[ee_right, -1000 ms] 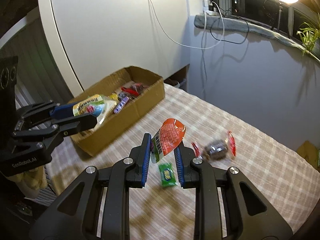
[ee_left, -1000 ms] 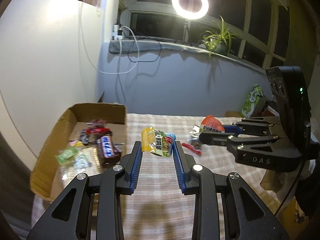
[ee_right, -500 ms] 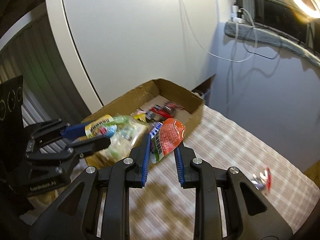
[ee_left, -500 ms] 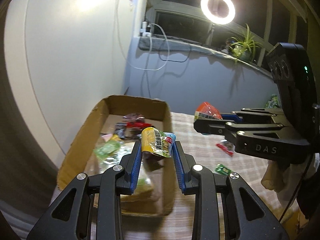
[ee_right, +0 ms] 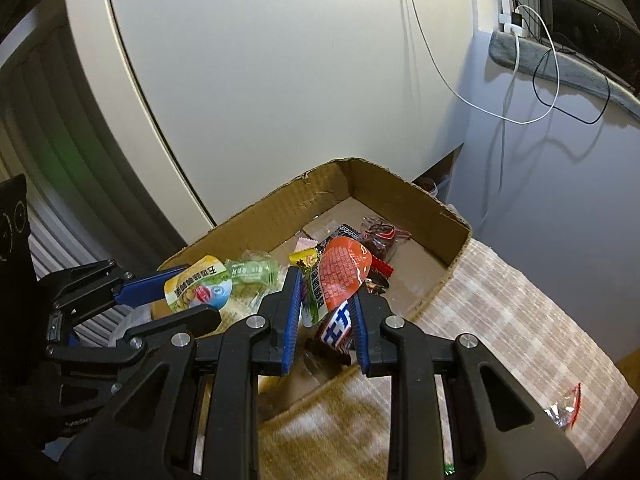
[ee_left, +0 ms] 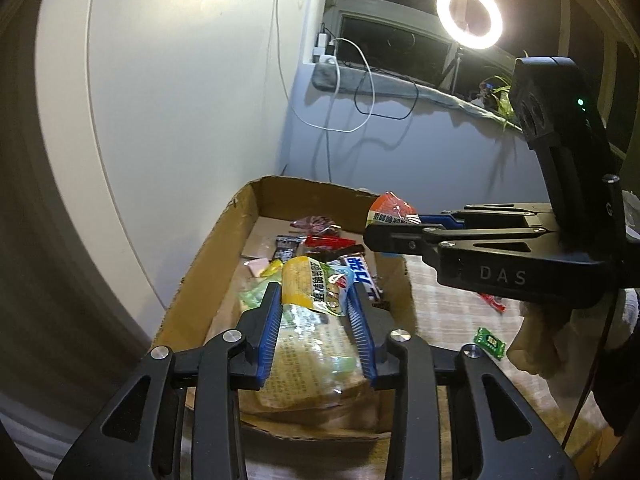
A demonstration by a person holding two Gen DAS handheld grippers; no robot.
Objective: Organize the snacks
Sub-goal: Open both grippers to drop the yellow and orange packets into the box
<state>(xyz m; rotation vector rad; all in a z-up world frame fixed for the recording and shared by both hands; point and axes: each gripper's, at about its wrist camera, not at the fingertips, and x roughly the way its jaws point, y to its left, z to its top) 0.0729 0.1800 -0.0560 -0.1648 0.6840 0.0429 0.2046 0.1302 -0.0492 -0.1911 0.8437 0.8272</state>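
An open cardboard box (ee_left: 240, 216) holds several snacks, among them a brown bar with blue lettering (ee_right: 338, 326). My left gripper (ee_left: 314, 286) hangs over the box's near end with a yellow snack packet (ee_left: 308, 286) between its blue pads. Its jaws are opening, and the pads still touch the packet. My right gripper (ee_right: 326, 284) is shut on an orange snack packet (ee_right: 340, 276) above the middle of the box. In the left wrist view the right gripper (ee_left: 384, 224) comes in from the right with the orange packet (ee_left: 390, 210) at its tip.
The box stands on a checked tablecloth (ee_right: 500, 320) against a white panel. A green candy (ee_left: 489, 342) and a red wrapper (ee_left: 492, 302) lie on the cloth right of the box. A red and silver wrapper (ee_right: 564, 408) lies near the cloth's right edge.
Both grippers have moved left from over the cloth to above the box, each carrying its packet. The left jaws stand a little wider than before.
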